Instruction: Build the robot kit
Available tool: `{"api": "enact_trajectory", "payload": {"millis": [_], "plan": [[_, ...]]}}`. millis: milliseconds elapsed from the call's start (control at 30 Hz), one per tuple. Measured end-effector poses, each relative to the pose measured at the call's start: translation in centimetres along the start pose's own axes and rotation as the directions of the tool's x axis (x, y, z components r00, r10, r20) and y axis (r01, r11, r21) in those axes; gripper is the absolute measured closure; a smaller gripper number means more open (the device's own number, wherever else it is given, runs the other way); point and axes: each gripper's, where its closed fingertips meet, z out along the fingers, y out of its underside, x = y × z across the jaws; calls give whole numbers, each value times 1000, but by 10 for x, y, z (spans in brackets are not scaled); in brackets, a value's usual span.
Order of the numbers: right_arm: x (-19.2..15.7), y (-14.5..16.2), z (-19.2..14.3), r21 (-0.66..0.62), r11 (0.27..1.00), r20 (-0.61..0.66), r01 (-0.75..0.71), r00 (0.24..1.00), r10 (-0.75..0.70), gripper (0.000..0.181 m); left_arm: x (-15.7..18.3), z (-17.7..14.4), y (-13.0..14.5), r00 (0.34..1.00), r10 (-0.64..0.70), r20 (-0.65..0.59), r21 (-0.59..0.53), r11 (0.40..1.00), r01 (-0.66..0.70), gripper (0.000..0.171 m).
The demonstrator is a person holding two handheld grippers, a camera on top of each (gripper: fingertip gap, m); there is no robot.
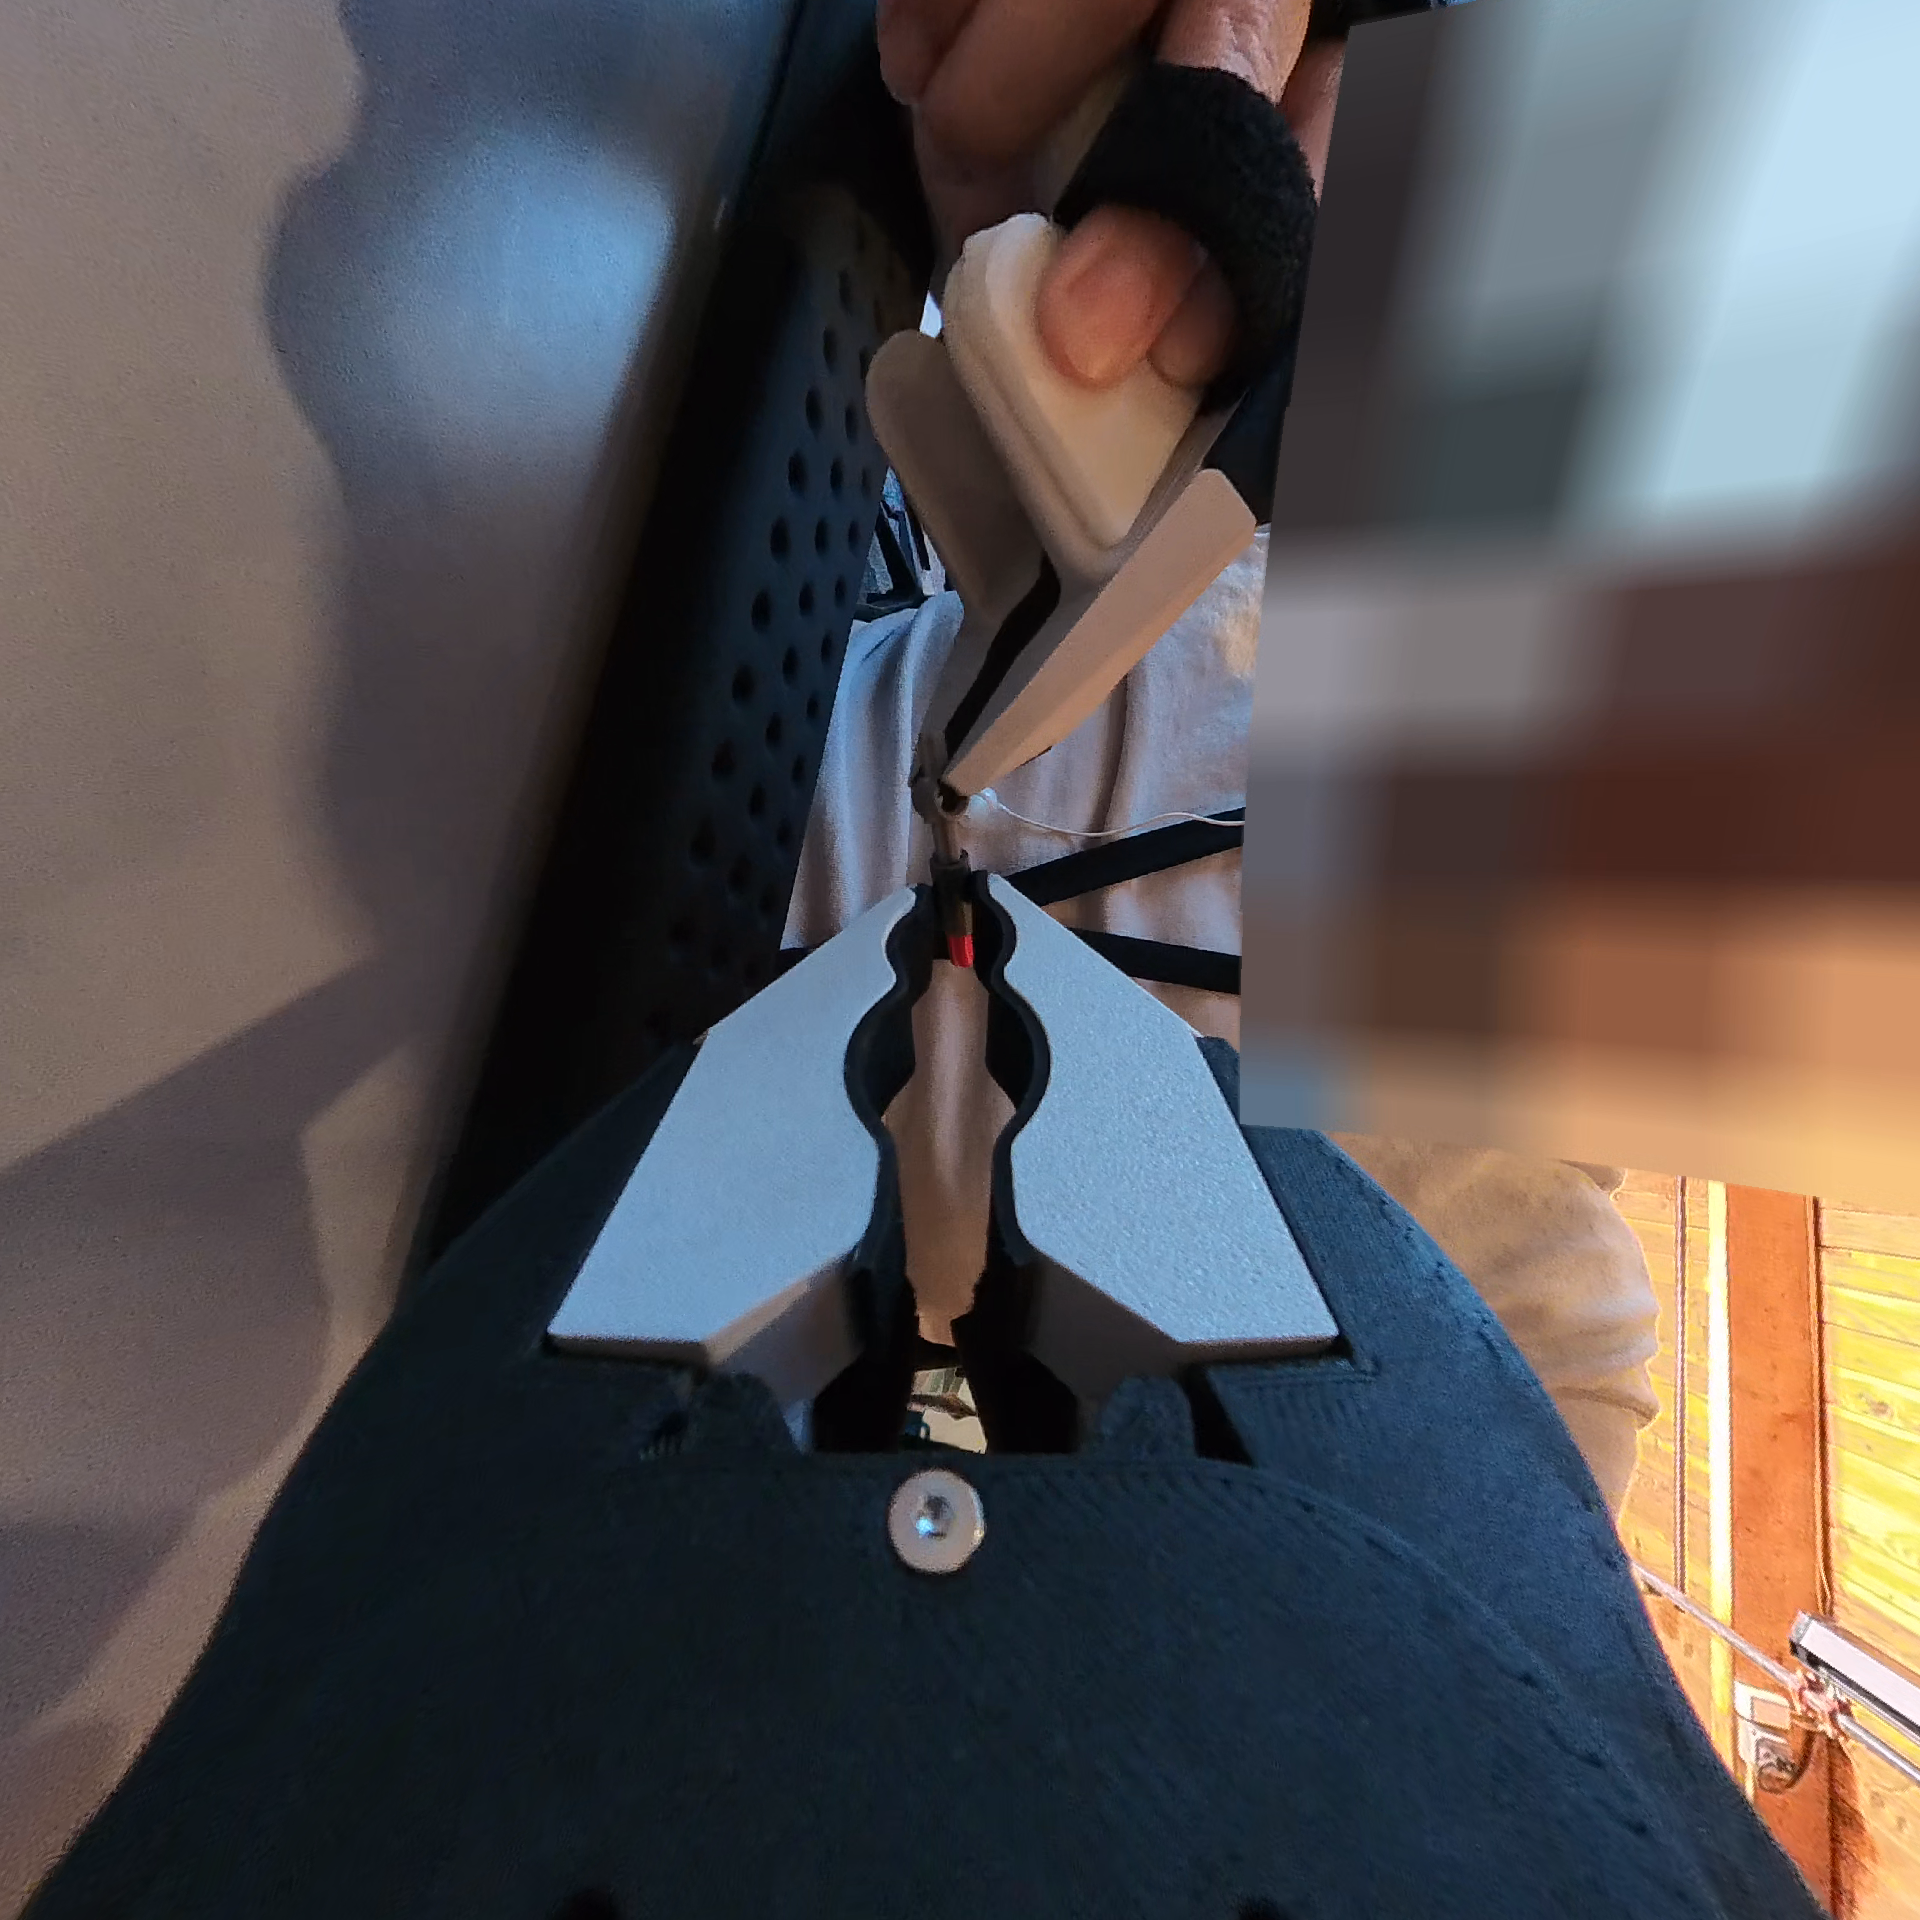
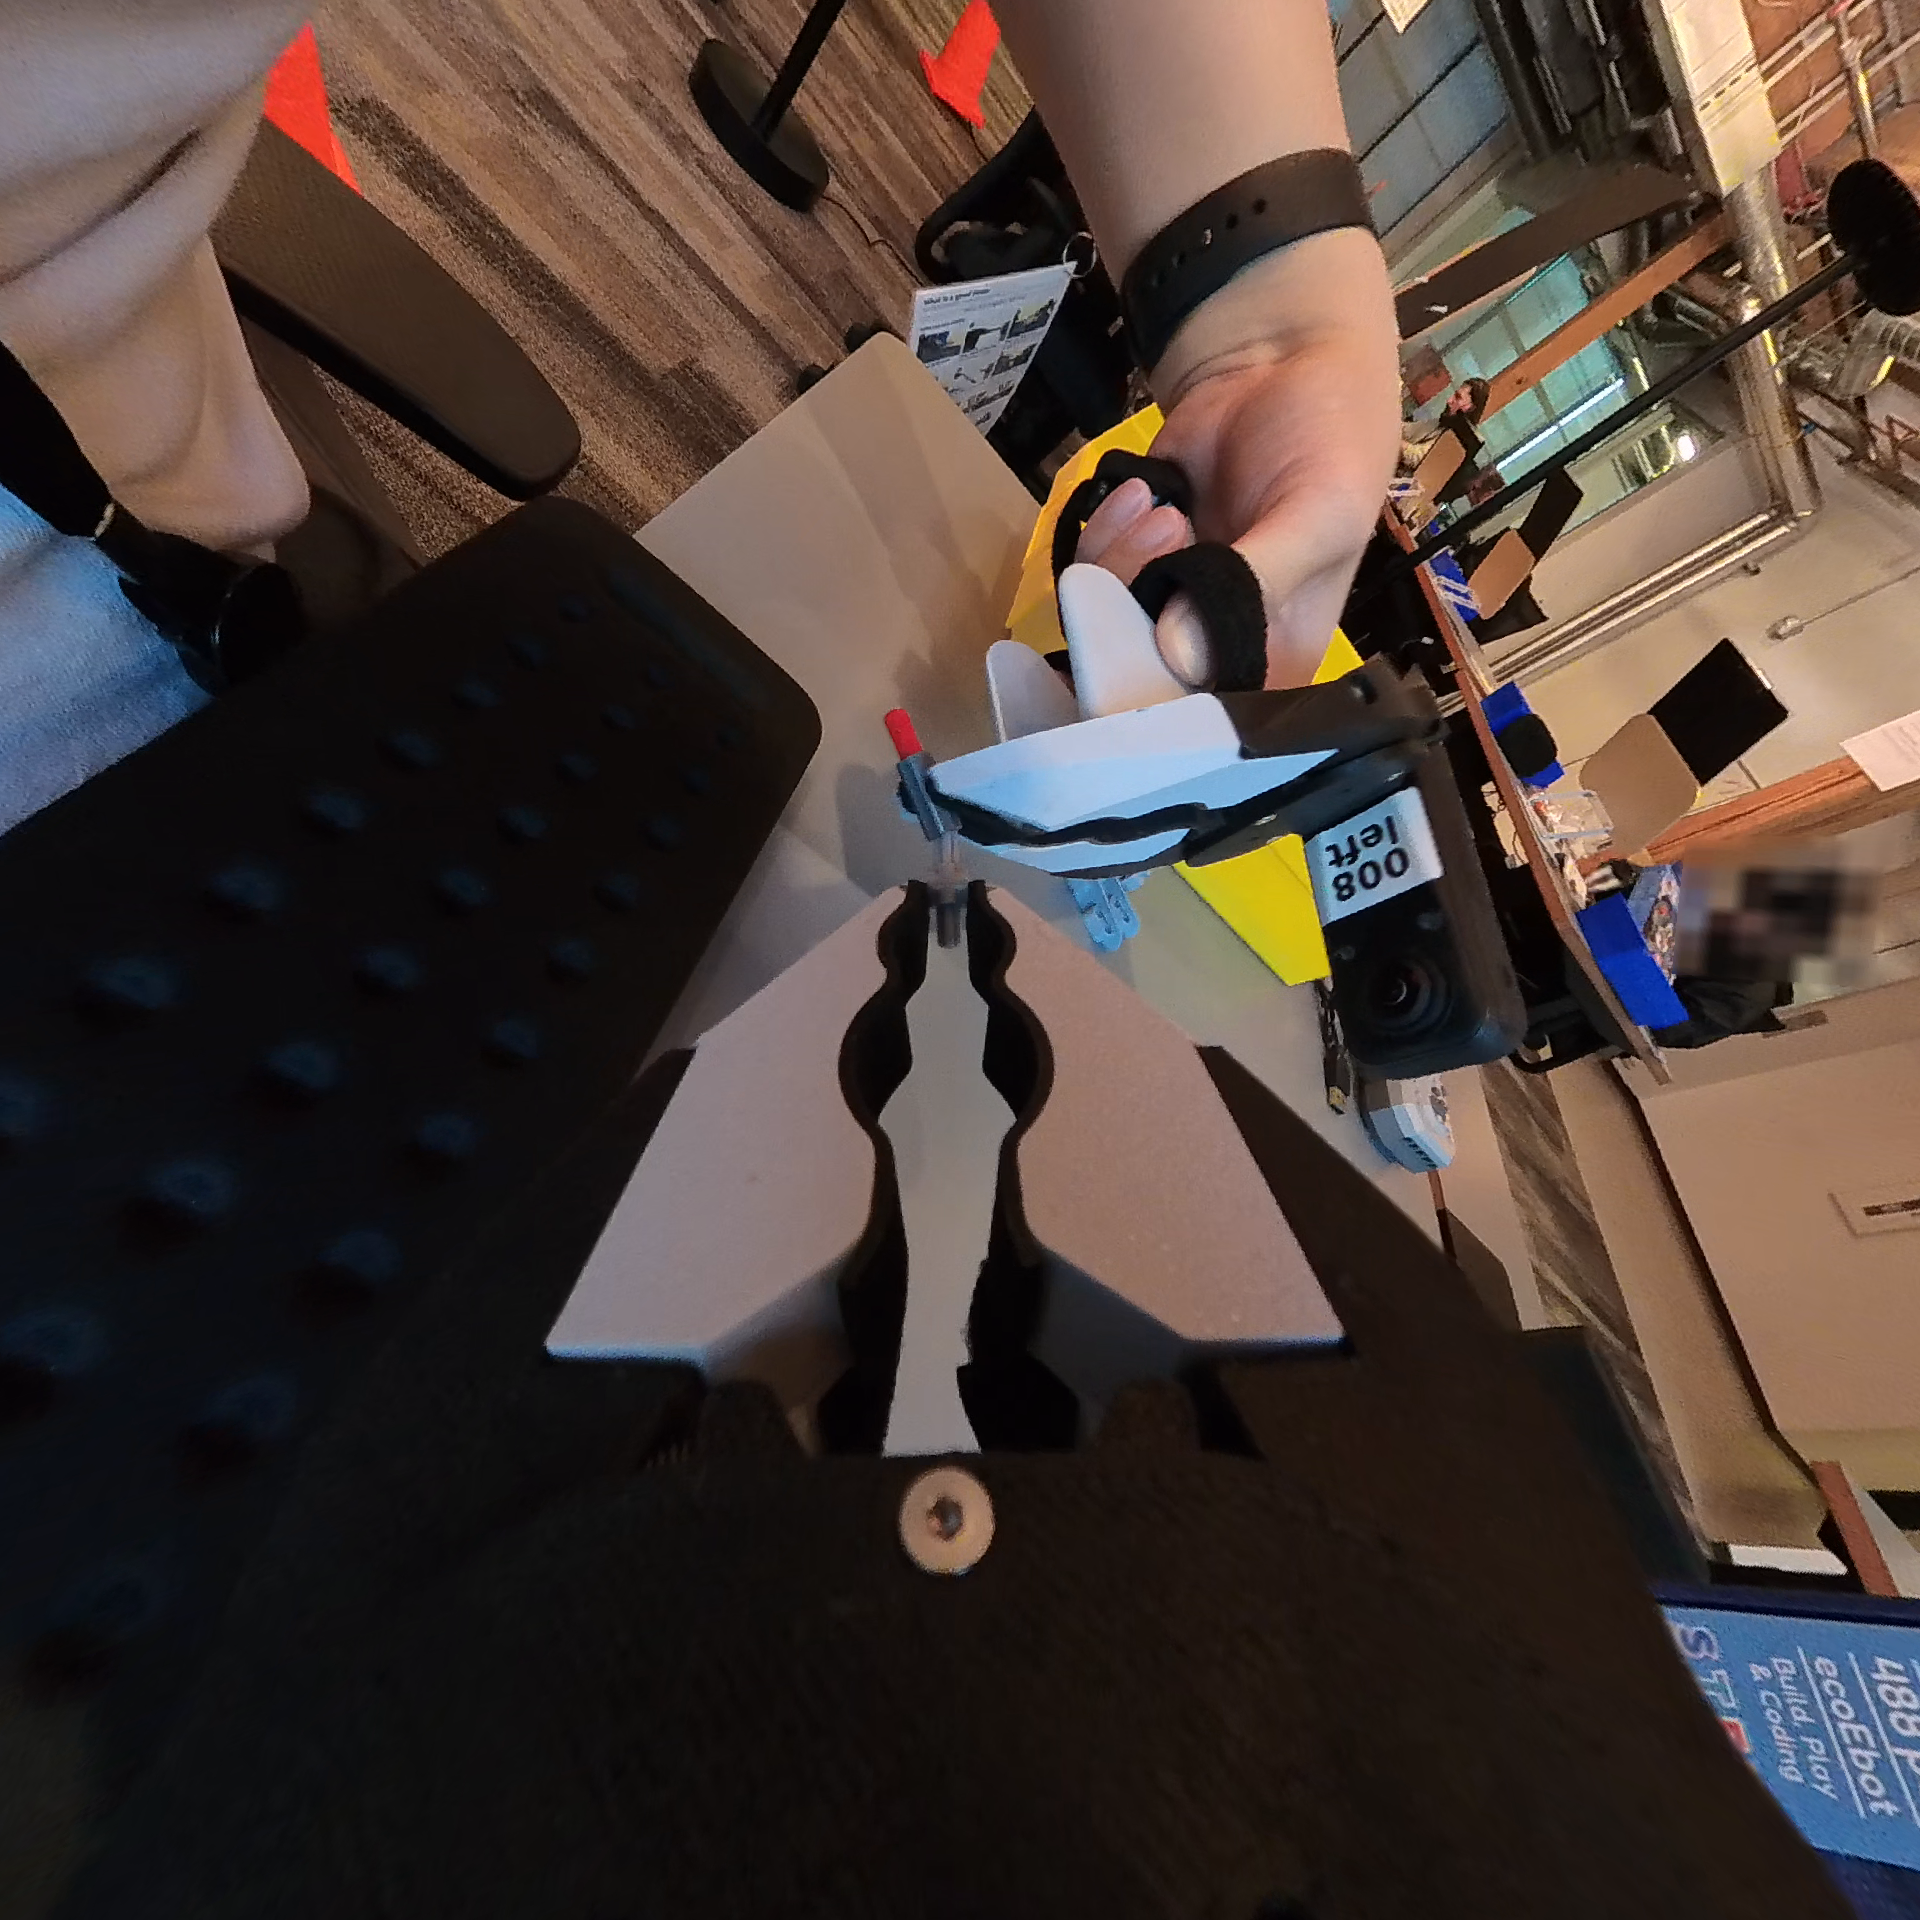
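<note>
The gripper fingers (image 1: 1132, 1174) look like matt grainy plastic, the screw (image 1: 935, 1525) is shiny metal, the floor (image 2: 540, 135) is streaky wood.

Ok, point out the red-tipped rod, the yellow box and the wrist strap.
red-tipped rod (image 2: 901, 730), right wrist view, its red tip.
yellow box (image 2: 1262, 920), right wrist view, its lower corner.
wrist strap (image 2: 1247, 223), right wrist view, middle of the band.

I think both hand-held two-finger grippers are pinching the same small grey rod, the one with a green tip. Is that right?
Not quite: the tip is red, not green. The right wrist view shows the red tip sticking out past the left gripper. The rest holds: the left gripper and the right gripper both pinch the small grey rod.
</note>
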Motion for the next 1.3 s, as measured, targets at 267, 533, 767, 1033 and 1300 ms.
{"api": "enact_trajectory", "payload": {"millis": [267, 533, 767, 1033, 1300], "plan": [[2, 0, -2, 10, 1000, -6, -1, 1000, 1, 175, 1, -2, -2, 1000, -6, 1, 2, 1000, 6, 167], [3, 0, -3, 16, 1000, -14, 6, 1000, -6, 175, 2, -3, -3, 1000, -14, -13, 13, 1000, 14, 167], [3, -5, -5, 60, 998, 6, -32, 999, 32, 175, 5, -2, -1, 999, -24, -42, 3, 1000, 24, 167], [-5, -22, -8, 162, 978, 97, -135, 988, 120, 175, 15, 9, 12, 999, 4, -48, -138, 990, -10, 167], [3, -30, -15, 237, 943, 117, -234, 970, 212, 175, 28, 9, 11, 996, 23, -89, -186, 982, -39, 167]]}}
